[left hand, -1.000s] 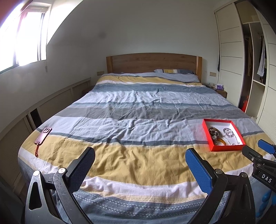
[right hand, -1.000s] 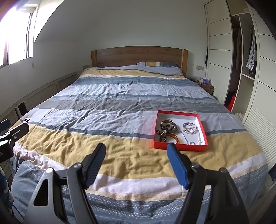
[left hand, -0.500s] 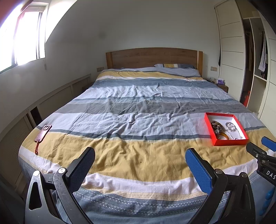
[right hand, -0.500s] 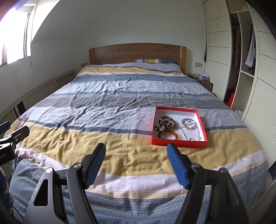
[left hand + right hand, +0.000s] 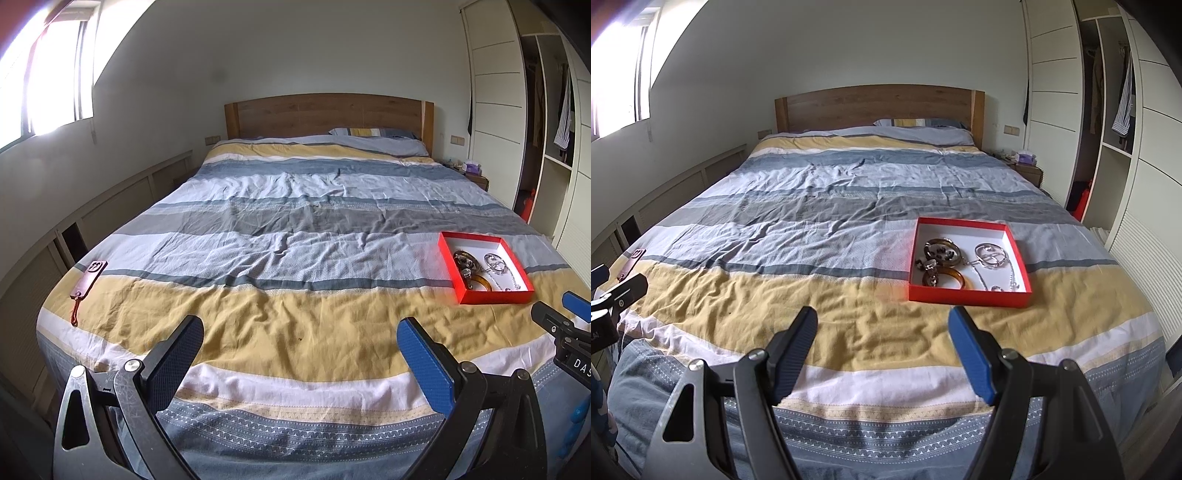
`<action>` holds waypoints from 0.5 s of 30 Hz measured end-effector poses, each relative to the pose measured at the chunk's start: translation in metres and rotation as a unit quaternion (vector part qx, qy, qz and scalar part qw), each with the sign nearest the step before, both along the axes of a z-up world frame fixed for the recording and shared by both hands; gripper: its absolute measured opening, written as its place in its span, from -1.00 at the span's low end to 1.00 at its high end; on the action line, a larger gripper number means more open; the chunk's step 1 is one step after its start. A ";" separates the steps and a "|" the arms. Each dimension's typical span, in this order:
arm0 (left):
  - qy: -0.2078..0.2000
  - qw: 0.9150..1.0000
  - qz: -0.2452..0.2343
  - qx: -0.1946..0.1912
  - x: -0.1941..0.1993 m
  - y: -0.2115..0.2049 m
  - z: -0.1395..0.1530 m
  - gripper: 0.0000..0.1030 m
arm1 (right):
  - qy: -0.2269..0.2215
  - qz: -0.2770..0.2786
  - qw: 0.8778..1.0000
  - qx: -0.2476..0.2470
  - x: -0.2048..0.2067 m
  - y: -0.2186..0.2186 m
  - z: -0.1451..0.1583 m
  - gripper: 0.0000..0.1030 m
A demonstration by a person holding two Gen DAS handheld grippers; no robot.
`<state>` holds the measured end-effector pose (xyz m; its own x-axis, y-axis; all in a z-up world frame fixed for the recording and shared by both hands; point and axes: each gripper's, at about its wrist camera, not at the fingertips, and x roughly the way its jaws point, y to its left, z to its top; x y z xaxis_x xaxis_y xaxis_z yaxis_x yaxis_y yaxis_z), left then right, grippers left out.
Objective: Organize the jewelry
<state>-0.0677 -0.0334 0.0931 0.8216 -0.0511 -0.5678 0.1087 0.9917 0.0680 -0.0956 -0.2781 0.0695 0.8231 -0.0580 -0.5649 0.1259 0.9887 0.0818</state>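
Note:
A shallow red box (image 5: pixel 967 295) with a white inside lies on the striped bed, right of centre; it also shows in the left wrist view (image 5: pixel 495 296). In it lie a brown bangle (image 5: pixel 951 276), a dark ring-shaped bracelet (image 5: pixel 940 248), silver rings (image 5: pixel 991 254) and a silver chain (image 5: pixel 1012 275). My right gripper (image 5: pixel 882 325) is open and empty over the yellow stripe, just short of the box. My left gripper (image 5: pixel 299 332) is open and empty near the foot of the bed, left of the box.
A dark red phone case with a strap (image 5: pixel 88 278) lies at the bed's left edge. The wooden headboard (image 5: pixel 325 114) and pillow are far back. White wardrobes (image 5: pixel 1108 110) stand along the right, a low panelled wall on the left.
Both views have tilted slightly upward and drawn back a little; the box sits marginally farther from the right gripper. Both grippers stay open.

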 end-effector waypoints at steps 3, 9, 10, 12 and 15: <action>0.003 1.000 0.000 -0.001 0.001 0.000 -0.002 0.99 | 0.003 -0.002 1.000 0.000 0.000 -0.001 -0.002 0.40; 0.006 1.000 -0.002 0.000 0.003 0.000 -0.005 0.99 | 0.008 -0.005 1.000 0.000 0.001 -0.003 -0.005 0.40; 0.007 1.000 -0.002 0.000 0.003 0.000 -0.005 0.99 | 0.009 -0.005 1.000 0.000 0.002 -0.002 -0.005 0.40; 0.007 1.000 -0.002 -0.001 0.002 0.000 -0.005 0.99 | 0.009 -0.005 1.000 0.000 0.002 -0.002 -0.005 0.40; 0.010 1.000 -0.003 -0.002 0.003 0.000 -0.007 0.99 | 0.009 -0.005 1.000 0.000 0.002 -0.002 -0.005 0.40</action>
